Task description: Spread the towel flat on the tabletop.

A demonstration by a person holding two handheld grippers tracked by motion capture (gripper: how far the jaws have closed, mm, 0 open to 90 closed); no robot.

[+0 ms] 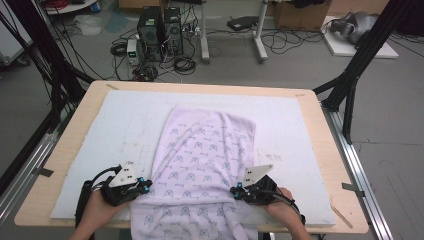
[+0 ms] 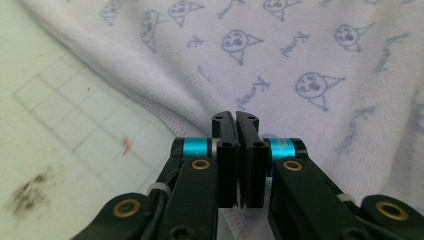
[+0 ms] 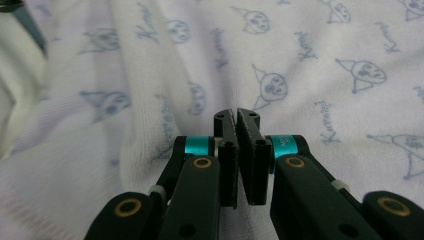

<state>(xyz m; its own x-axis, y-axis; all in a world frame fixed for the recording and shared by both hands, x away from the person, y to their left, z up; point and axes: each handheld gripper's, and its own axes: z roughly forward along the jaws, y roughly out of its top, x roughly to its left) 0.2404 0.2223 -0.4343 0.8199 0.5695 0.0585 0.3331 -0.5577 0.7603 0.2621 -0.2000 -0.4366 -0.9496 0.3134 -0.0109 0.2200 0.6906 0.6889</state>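
The towel's (image 1: 202, 165) near end drops past the table's (image 1: 75, 130) front edge and is cut off by the frame. Whether cloth sits between either gripper's closed jaws cannot be told. Floor clutter is too small to identify.

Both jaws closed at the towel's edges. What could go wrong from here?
1. The left hand-held gripper sits right at the hem of the towel; whether cloth is pinched between its shut jaws is unclear, so a pull may slip off.
2. The right hand-held gripper sits by a raised fold and may drag extra layers.
3. The towel's near end hangs over the table edge and could slide off.
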